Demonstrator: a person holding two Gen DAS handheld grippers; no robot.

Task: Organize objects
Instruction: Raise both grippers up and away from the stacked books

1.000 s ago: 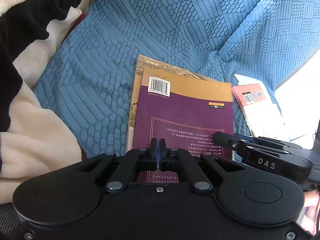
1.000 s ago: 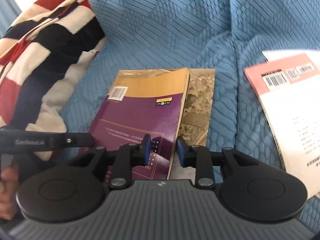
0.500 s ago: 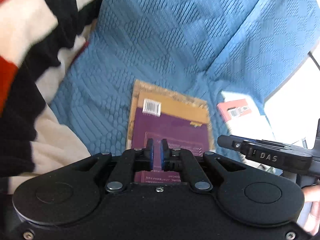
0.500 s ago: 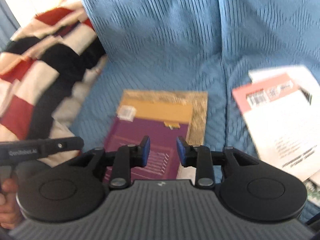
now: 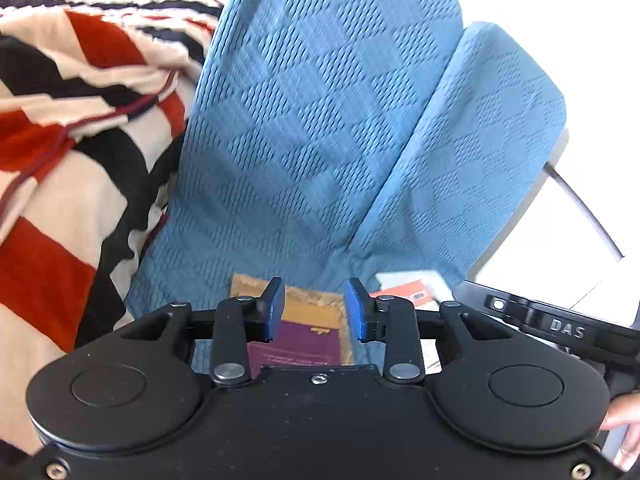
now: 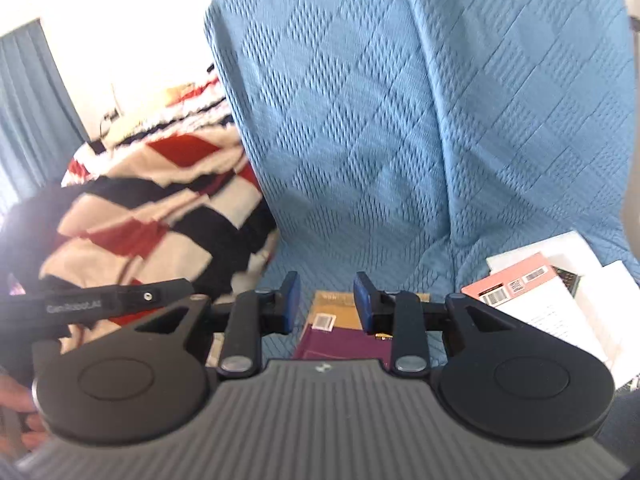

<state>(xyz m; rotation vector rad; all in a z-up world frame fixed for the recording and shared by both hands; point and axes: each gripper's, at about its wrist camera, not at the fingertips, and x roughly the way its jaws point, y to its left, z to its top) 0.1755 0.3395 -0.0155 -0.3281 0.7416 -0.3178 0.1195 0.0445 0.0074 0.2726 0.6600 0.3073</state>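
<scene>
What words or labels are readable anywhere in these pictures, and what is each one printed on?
"DAS": on the black handle of the right gripper, seen from the left wrist.
"GenRobot.AI", blurred, so a likely reading: on the left gripper's handle.
Purple book: barcode and small print too blurred.
Pink-topped book: barcodes and text unreadable.

Blue quilted sofa cover (image 6: 400, 128) filling the middle of both views, draped over two back cushions with a seam between them. Striped red, black and cream blanket (image 5: 72, 128) heaped at the left of the frame; teal curtain (image 6: 28, 92) at the far left edge of the right wrist view. Bright, washed-out white wall (image 6: 120, 20) in the upper left, overexposed light at the upper right of the left wrist view.
</scene>
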